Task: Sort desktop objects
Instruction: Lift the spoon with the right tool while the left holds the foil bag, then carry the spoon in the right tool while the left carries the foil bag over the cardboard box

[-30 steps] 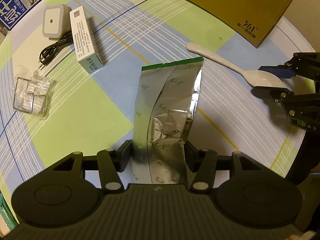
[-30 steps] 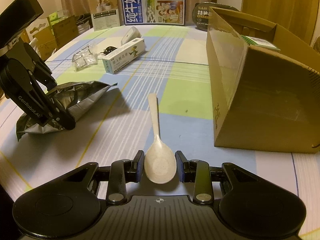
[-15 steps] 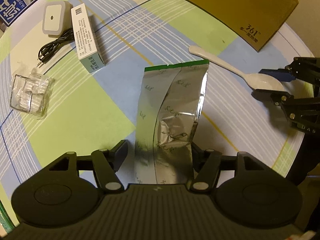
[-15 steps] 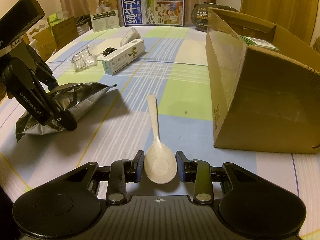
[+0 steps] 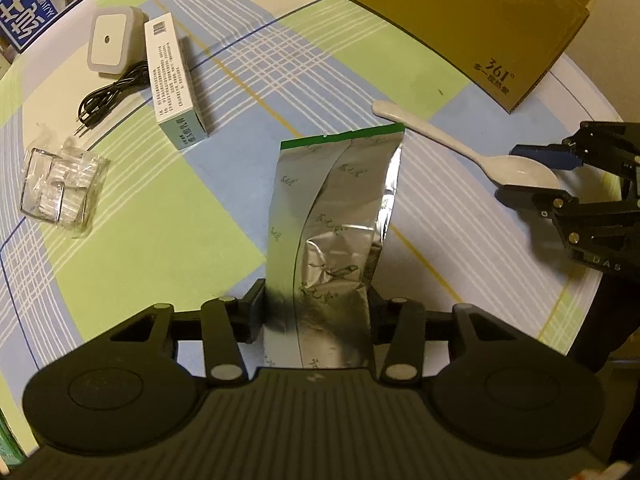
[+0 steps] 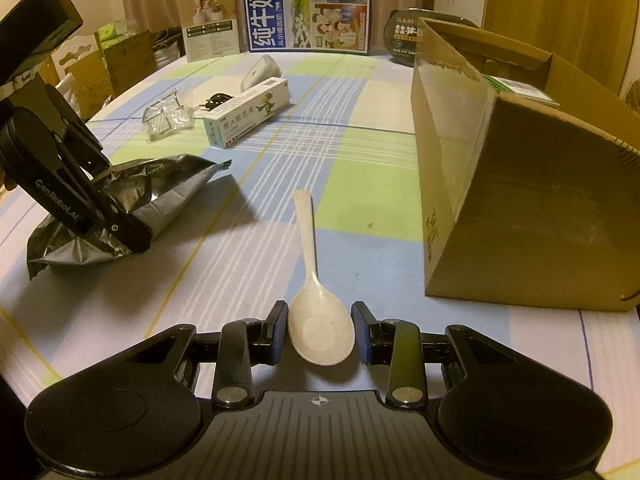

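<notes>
Your left tongs [image 5: 316, 304] are closing on the near end of the foil bag [image 5: 336, 216], which lies flat on the worktop [image 5: 160, 216] with its green-edged top pointing away from you. The jaws already touch both sides of the bag and crumple it a little. Expect it to be light, soft and slick: foil creases and slides, so a bite across the full, crinkled part should hold better than one on a flat edge. When lifted, the loose far end will likely droop.

Your right tongs [image 6: 320, 334] stand narrowly apart around the bowl of the white spoon [image 6: 316, 300], with a small gap on either side, so nothing is gripped yet. The spoon looks stiff, smooth and light. Its rounded bowl may squirt out under pressure; the neck just beyond it offers a surer hold. The cardboard box [image 6: 520, 184] stands just to the right.
</notes>
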`<state>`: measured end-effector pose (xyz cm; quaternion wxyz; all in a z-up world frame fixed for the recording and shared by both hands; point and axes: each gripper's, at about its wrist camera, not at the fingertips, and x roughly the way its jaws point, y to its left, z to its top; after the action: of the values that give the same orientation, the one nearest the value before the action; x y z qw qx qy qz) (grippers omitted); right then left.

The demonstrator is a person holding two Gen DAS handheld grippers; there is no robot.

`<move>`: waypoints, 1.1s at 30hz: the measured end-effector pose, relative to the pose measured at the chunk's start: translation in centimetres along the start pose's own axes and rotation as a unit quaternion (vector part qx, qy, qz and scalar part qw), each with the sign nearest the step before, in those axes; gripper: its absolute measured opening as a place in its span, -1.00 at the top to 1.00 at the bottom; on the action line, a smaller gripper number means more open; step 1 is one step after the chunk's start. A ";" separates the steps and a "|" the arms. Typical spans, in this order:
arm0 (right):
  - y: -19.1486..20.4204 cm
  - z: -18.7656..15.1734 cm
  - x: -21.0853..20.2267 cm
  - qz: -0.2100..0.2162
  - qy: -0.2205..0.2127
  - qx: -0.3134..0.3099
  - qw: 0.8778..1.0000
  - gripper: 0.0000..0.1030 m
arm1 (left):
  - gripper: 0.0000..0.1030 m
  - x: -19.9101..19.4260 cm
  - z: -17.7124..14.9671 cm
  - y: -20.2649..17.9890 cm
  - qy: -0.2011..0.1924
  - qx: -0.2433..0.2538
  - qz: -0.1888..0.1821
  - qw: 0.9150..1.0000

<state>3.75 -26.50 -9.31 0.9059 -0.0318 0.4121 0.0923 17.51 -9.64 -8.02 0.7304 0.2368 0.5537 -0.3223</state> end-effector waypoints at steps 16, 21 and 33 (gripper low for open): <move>-0.1 0.3 -1.2 -0.003 -0.026 0.010 1.000 0.40 | 0.35 -0.9 -1.2 -0.3 -0.006 -0.014 -0.009 1.000; 0.1 0.3 -1.8 0.000 -0.031 0.011 0.999 0.40 | 0.35 -1.4 -1.5 -0.7 -0.005 -0.014 -0.006 1.000; 0.5 -0.2 -4.6 0.000 -0.051 0.021 0.998 0.40 | 0.36 -3.8 -1.7 -2.4 -0.010 0.001 0.008 1.000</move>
<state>0.55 -26.69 -5.94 0.9262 -0.0078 0.3671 0.0851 13.97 -9.33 -4.83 0.7381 0.2388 0.5440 -0.3199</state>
